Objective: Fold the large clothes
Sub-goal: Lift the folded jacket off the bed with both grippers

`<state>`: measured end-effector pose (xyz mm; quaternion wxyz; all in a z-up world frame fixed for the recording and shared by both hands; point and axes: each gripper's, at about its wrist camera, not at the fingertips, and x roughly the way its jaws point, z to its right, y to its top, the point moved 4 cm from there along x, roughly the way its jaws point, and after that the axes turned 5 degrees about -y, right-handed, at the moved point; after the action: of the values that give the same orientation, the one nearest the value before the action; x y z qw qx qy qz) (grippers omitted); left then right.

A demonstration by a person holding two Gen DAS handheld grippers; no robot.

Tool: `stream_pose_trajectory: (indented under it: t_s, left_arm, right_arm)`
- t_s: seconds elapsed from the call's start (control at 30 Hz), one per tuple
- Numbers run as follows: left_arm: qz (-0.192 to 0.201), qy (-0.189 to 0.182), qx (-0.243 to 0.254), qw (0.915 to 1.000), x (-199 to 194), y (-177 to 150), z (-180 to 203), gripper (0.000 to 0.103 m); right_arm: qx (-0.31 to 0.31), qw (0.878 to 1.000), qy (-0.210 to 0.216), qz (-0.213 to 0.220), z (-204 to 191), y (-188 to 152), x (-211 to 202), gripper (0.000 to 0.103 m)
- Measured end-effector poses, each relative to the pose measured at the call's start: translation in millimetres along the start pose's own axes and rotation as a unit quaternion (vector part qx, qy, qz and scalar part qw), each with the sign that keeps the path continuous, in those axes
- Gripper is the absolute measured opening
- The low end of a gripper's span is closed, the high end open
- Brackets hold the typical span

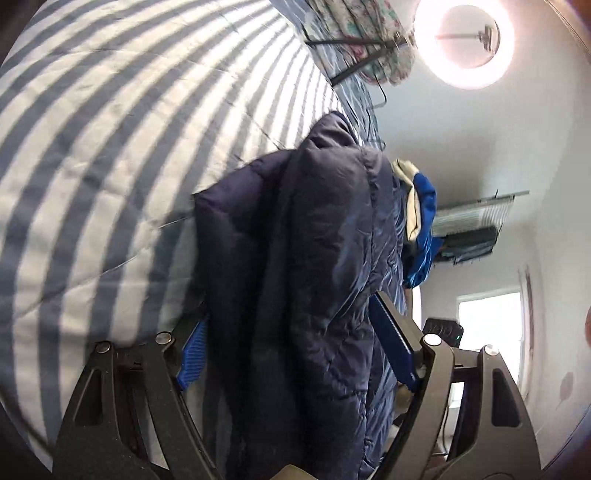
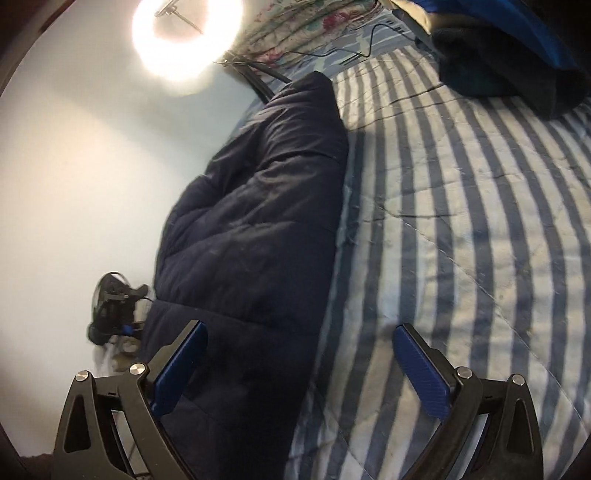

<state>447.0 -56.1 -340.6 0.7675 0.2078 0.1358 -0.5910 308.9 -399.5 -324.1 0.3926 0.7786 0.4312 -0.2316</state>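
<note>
Navy puffer jacket (image 2: 255, 221) on striped quilt (image 2: 461, 221), ring light (image 2: 186, 40) beyond

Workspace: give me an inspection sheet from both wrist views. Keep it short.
Surface: striped quilt covering a bed.
Job's things: dark navy puffer jacket lying bunched along the bed's edge.
Clutter: blue and cream clothes pile; floral bedding at the far end.
Grippers: left gripper open, jacket between its jaws, pads not pressing; right gripper open, straddling the jacket's edge.
Cables: thin black cable across the quilt.
Surroundings: lit ring light, white wall, bright window.
</note>
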Motion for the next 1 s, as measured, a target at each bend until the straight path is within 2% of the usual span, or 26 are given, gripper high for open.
stream_pose_trajectory:
  t_s: [0.17, 0.3, 0.37, 0.47, 0.53, 0.6, 0.7, 0.8, 1.0]
  left_arm:
    - [-0.011, 0.027, 0.029, 0.9992, 21.7, 4.7, 13.6, 0.081]
    - [-0.017, 0.050, 0.050, 0.9974, 37.0, 5.4, 24.1, 0.080]
    - [-0.014, 0.050, 0.068, 0.9964, 41.8, 7.3, 26.0, 0.079]
    - [-0.014, 0.063, 0.074, 0.9952, 43.2, 5.8, 28.6, 0.070]
    - [-0.012, 0.066, 0.076, 0.9948, 42.3, 4.5, 30.7, 0.057]
    - [-0.006, 0.073, 0.084, 0.9938, 40.8, 2.0, 37.6, 0.049]
    - [0.001, 0.098, 0.110, 0.9892, 40.2, -3.4, 52.6, 0.040]
    - [0.012, 0.111, 0.119, 0.9866, 39.6, -10.3, 66.7, 0.033]
    - [0.020, 0.115, 0.144, 0.9826, 34.3, -26.7, 89.7, 0.025]
  right_arm:
    - [0.013, 0.999, 0.040, 0.001, -2.7, 10.5, 12.8, 0.102]
    - [-0.010, 0.999, 0.036, -0.006, -17.6, 17.8, 28.2, 0.100]
    - [-0.021, 0.999, 0.037, -0.014, -27.4, 18.9, 36.7, 0.098]
    - [-0.039, 0.999, 0.026, -0.022, -40.5, 14.6, 48.2, 0.095]
    - [-0.041, 0.999, 0.018, -0.024, -43.0, 10.8, 47.7, 0.088]
    - [-0.035, 0.999, 0.012, -0.025, -42.9, 9.3, 45.5, 0.070]
    - [-0.031, 0.999, 0.002, -0.020, -43.4, 10.2, 35.3, 0.051]
    - [-0.047, 0.998, -0.032, -0.018, -53.8, 8.3, 23.7, 0.039]
    - [-0.097, 0.988, -0.116, -0.017, -90.1, -0.5, 12.8, 0.026]
